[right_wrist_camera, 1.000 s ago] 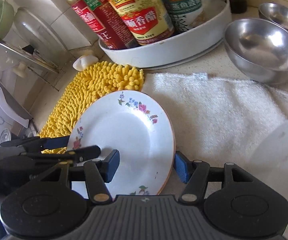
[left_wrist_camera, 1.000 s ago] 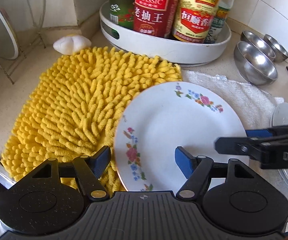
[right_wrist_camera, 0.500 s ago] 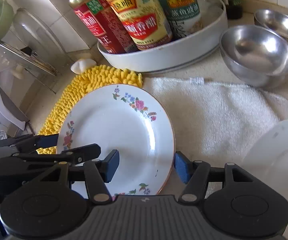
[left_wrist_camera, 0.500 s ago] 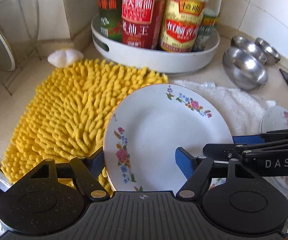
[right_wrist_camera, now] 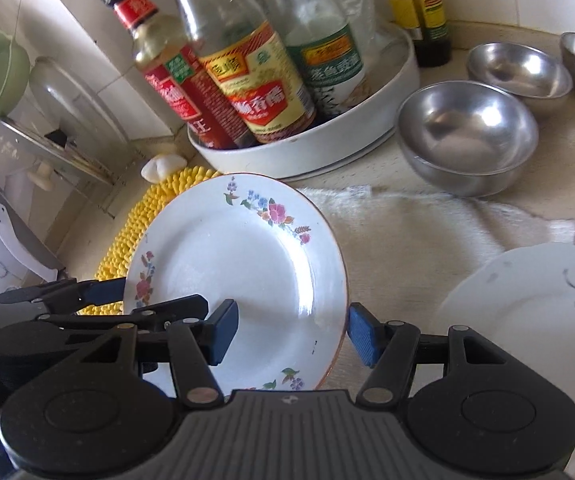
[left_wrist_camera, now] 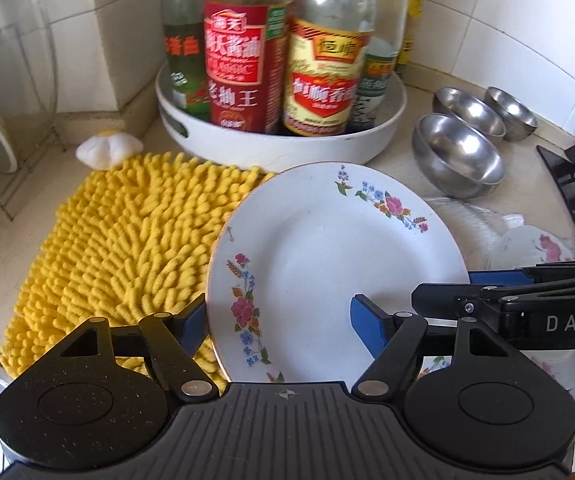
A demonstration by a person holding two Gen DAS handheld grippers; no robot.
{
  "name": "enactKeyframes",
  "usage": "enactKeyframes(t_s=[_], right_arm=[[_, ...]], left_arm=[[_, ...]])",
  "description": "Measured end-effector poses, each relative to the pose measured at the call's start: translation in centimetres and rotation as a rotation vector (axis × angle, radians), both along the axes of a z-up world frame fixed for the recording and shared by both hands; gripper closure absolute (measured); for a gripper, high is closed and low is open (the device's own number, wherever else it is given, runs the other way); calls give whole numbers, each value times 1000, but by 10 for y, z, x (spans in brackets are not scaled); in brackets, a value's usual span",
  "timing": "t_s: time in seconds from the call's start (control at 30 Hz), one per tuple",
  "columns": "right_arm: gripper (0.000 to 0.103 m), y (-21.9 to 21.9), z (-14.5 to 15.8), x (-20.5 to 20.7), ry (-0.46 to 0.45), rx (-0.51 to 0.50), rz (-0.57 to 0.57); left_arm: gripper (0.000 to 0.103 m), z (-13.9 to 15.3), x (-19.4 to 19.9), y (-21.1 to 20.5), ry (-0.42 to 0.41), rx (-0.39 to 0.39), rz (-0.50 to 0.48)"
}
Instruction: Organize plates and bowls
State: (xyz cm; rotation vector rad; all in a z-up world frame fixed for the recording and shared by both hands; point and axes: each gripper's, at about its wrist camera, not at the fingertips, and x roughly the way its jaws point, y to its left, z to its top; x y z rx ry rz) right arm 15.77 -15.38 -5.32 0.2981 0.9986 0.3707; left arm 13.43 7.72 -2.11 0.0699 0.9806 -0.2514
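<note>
Both grippers reach in level from opposite sides of the floral plate [left_wrist_camera: 327,264], which is lifted and tilted above the yellow mat [left_wrist_camera: 127,232] and white towel [right_wrist_camera: 427,224]. The left gripper [left_wrist_camera: 279,324] stands wide open: one blue pad is behind the plate's left rim, the other over its face, neither clearly pressing. The right gripper [right_wrist_camera: 291,332] straddles the opposite rim, one pad over the face and one just outside the edge; I cannot tell whether it pinches. Beyond the fingertips stand the sauce bottles [left_wrist_camera: 247,60] in a round white tray [left_wrist_camera: 279,148]. Right of the fingers sit three steel bowls [right_wrist_camera: 467,136], and a second floral plate [right_wrist_camera: 527,304] lies near the right gripper's outer finger.
</note>
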Motion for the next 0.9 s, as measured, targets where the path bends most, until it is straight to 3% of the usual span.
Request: enactKeyframes(t_s=[0.43, 0.9], right_arm=[[30, -45, 17, -19, -30, 8, -76], [30, -109, 26, -63, -41, 2, -232]], left_arm=[[25, 10, -8, -42, -18, -6, -73], [24, 13, -26, -111, -28, -15, -228]])
